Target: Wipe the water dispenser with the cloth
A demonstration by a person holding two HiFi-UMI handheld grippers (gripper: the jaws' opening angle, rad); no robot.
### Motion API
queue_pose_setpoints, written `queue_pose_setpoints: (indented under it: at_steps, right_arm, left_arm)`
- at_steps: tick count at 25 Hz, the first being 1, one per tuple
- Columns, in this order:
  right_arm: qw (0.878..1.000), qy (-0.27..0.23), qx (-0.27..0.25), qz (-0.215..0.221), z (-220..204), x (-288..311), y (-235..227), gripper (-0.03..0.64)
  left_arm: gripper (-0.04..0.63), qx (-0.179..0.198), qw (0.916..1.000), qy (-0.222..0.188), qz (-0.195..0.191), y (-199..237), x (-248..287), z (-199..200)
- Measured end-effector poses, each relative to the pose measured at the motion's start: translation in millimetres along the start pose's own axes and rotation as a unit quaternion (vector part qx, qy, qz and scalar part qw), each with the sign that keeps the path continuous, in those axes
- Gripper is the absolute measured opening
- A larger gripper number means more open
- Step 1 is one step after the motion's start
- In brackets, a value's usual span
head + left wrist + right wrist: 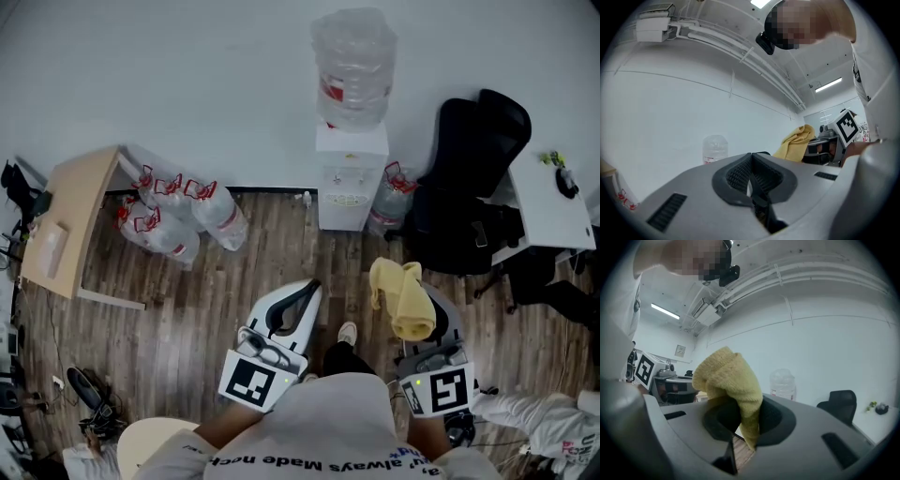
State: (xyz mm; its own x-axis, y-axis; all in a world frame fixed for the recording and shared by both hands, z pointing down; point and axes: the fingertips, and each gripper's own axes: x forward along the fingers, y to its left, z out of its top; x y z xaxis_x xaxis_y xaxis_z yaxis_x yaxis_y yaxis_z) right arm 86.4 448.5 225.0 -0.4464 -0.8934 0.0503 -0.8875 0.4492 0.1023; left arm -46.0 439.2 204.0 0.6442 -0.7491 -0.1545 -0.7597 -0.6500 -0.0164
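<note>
A large clear plastic bottle is sitting upside down on top of the water dispenser. Its wall is looking crinkled, and whether it is holding water cannot be told. A cluster of similar clear jugs with red handles is lying on the wooden floor between the dispenser and a light wooden table. One more jug is leaning just beside the dispenser's right side. What is inside these jugs cannot be told either.

The top bottle is wearing a red and white label, too small to read. The person's white shirt is showing print, upside down, of which "always Made" can be read.

The dispenser is a white, boxy cabinet standing against the pale wall, well apart from both grippers. A black padded office chair is standing to its right, next to a white desk.

The right gripper is clamping a yellow cloth between its jaws. The cloth is soft and knitted-looking, bunching up above the jaws and hanging a little below them in the right gripper view. The left gripper is holding nothing, with its ribbed dark pads pressing together. Both grippers are smooth grey shells, each carrying a cube with a black and white square marker.
</note>
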Motion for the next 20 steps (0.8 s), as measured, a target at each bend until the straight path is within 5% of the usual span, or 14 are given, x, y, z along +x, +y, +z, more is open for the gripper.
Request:
queue_pose_setpoints:
  at_steps: [20]
  right_arm:
    - [1.000, 0.005, 0.008, 0.019, -18, 73, -149, 0.062]
  left_arm:
    - [0.020, 0.003, 0.9998, 0.008, 0.015, 6, 167, -25]
